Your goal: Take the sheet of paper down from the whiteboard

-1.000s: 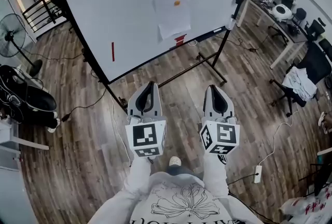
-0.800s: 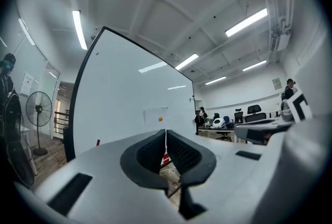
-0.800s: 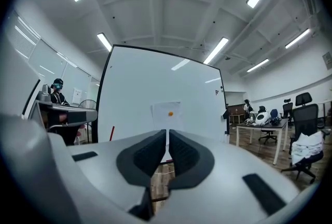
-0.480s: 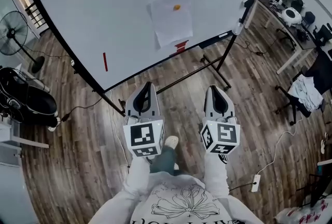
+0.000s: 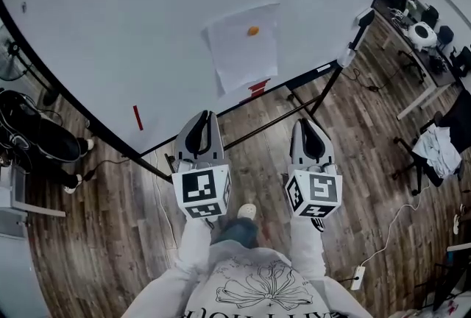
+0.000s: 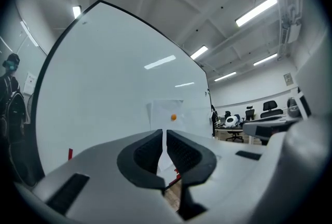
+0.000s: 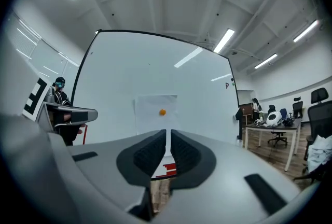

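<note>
A white sheet of paper (image 5: pixel 243 48) hangs on the big whiteboard (image 5: pixel 132 22), pinned near its top by a small orange magnet (image 5: pixel 252 31). The sheet (image 6: pixel 174 114) also shows ahead in the left gripper view, and the sheet (image 7: pixel 154 111) sits straight ahead in the right gripper view. My left gripper (image 5: pixel 199 125) and right gripper (image 5: pixel 309 130) are held side by side, level, short of the board and below the sheet. Both are shut with nothing between the jaws.
A red marker (image 5: pixel 137 117) and a red eraser (image 5: pixel 255 88) stick to the board's lower part. The board's black stand (image 5: pixel 309 99) crosses the wooden floor ahead. A black bag (image 5: pixel 33 136) lies left; desks and chairs (image 5: pixel 434 37) stand right.
The whiteboard and sheet have grown larger and closer in the head view as I walked toward them. Both grippers stayed shut and side by side.
</note>
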Demonstrator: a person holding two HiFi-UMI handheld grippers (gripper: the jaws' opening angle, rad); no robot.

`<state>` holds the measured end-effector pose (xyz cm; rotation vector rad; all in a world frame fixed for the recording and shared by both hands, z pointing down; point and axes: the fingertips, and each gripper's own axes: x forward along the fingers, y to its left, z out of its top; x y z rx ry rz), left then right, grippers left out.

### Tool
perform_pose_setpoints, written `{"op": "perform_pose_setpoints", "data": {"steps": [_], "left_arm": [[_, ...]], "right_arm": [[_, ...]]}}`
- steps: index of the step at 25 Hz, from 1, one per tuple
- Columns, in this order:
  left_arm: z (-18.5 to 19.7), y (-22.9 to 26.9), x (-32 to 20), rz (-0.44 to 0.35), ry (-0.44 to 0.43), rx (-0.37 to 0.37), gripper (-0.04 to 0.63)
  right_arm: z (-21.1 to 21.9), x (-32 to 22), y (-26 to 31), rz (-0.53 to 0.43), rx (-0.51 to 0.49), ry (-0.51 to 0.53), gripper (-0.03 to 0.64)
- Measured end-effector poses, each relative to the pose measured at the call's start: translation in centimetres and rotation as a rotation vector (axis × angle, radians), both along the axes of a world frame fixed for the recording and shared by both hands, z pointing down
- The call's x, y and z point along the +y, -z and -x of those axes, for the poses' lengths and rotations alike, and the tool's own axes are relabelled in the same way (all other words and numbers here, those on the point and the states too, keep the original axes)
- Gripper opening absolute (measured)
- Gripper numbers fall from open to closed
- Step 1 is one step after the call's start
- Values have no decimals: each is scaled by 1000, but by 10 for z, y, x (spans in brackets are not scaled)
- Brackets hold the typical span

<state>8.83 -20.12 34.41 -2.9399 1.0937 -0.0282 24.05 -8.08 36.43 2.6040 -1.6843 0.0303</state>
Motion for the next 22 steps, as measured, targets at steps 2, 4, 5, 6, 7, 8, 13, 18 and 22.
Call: {"op": "perform_pose_setpoints", "data": {"steps": [2, 4, 5, 6, 7, 8, 13, 18, 22], "left_arm": [[-16, 3, -22, -1, 14, 4, 6], [-32, 8, -42, -7, 27, 11, 6], [-39, 11, -51, -12, 33, 14, 7], [-46, 13, -59, -17, 37, 15, 8], [-52, 14, -67, -21, 40, 12, 6], [-58, 15, -74, -24, 43, 8, 8], [-76, 21, -101, -49, 60, -9, 8], [-88, 31, -121, -78, 82, 2, 68], [-98, 39, -132, -98, 113, 3, 88]], "right_arm": [[-14, -22, 4, 2, 11, 16, 15], [-30, -43, 9, -2, 21, 31, 15], [-38, -53, 11, -4, 25, 37, 15], [-45, -63, 13, -6, 27, 43, 15], [-52, -73, 13, -8, 27, 49, 15], [-57, -82, 14, -9, 25, 54, 15], [-73, -125, 11, -13, 13, 100, 15], [-85, -160, 10, -13, 20, 160, 17], [-95, -184, 16, -20, 30, 225, 17]]}}
